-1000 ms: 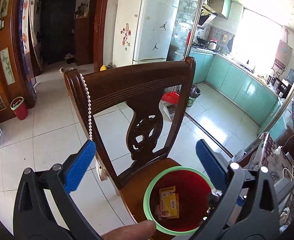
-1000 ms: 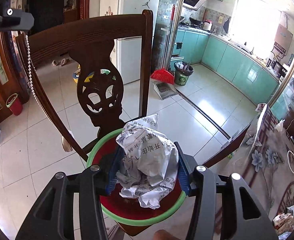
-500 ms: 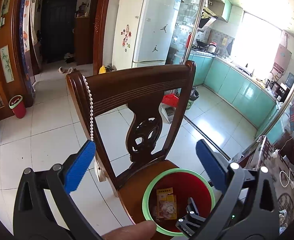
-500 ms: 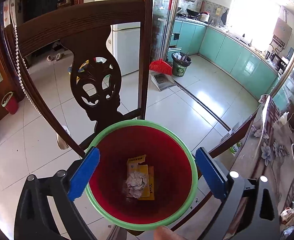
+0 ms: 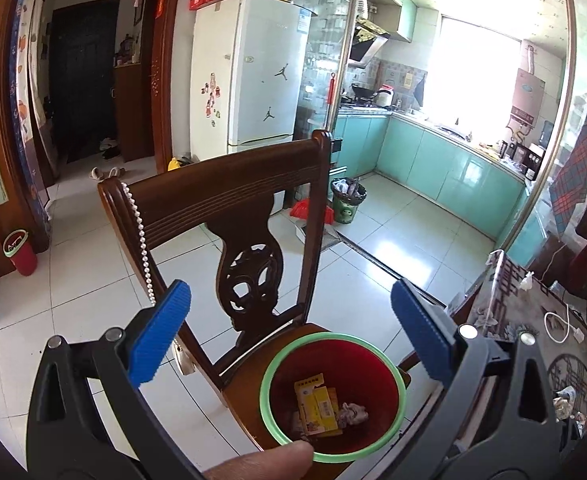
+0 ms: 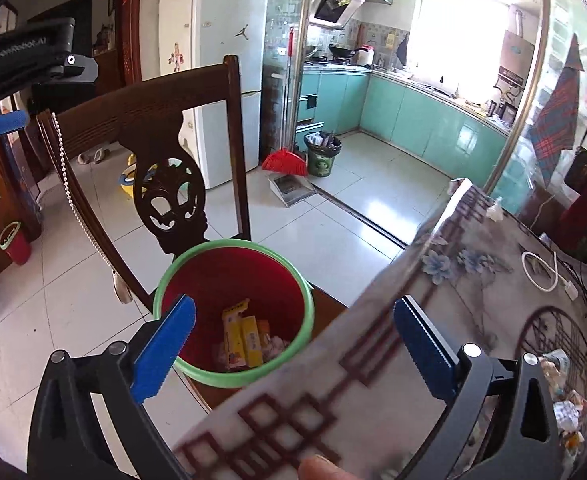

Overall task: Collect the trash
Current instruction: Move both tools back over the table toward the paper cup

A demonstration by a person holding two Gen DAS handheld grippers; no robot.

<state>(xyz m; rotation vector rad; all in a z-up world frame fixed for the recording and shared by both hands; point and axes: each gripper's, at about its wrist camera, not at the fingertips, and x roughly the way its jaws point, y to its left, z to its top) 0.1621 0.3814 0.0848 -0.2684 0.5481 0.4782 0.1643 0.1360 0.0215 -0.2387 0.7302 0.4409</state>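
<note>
While the red bin with its green rim sits on the wooden chair seat, yellow cartons and crumpled paper lie inside. Left gripper and right gripper both stand wide apart, holding nothing, beside the patterned table.

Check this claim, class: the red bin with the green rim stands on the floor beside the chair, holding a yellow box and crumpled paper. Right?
Wrong in one respect. The left wrist view shows the red bin standing on the chair seat, not the floor. It holds a yellow box and crumpled paper.
</note>
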